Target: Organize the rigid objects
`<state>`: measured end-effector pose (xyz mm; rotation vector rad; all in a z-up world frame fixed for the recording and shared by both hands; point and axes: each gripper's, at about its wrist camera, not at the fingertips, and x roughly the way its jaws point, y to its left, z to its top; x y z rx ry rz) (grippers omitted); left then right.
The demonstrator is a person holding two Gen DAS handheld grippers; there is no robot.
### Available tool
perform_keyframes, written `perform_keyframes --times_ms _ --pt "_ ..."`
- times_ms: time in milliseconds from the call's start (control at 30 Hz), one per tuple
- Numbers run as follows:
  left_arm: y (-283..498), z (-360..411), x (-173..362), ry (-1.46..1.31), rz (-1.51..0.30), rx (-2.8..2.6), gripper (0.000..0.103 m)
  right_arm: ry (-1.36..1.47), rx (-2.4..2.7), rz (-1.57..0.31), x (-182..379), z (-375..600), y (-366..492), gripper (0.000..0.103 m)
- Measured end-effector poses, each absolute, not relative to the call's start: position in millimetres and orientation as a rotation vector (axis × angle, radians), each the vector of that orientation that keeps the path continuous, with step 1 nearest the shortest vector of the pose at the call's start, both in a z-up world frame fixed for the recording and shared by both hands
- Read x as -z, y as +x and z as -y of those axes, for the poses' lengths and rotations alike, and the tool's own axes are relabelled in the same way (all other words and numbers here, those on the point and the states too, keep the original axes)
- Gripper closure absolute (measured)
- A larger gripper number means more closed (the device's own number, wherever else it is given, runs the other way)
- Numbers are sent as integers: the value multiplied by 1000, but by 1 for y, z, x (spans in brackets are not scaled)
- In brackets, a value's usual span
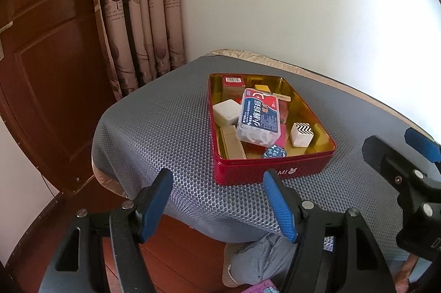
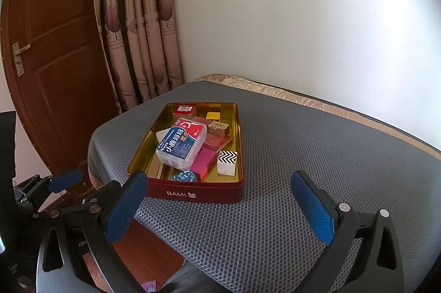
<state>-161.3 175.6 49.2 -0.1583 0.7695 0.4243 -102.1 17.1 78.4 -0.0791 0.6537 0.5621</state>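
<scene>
Your 2 grippers, left gripper [image 1: 217, 206] and right gripper [image 2: 220, 207], hover released and empty before the red tin [image 2: 193, 193] holding the objects. The clear floss box [image 2: 183, 145] sits piled atop; nudging could topple it.

"BAMI" with a bunny mark shows on the red tin [image 2: 209, 195]; "小鹿妈妈" and "50" on the clear box [image 2: 182, 145].

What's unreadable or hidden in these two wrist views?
- What lies under the floss box: both views, covered by it.
- Tin near wall: left wrist view, partly behind the left gripper; its logo is cut.
- Small print on the floss box: both views, too small.
- Right gripper: left wrist view, cut off by the right edge.
- Table's far right: cut off in both views.
</scene>
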Motion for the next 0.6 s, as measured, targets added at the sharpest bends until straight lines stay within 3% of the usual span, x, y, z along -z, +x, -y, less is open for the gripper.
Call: perform_keyframes --times_ms 600 --pt "-162 -175 -50 -153 -777 -427 33 -87 -571 -666 -78 -17 -103 0"
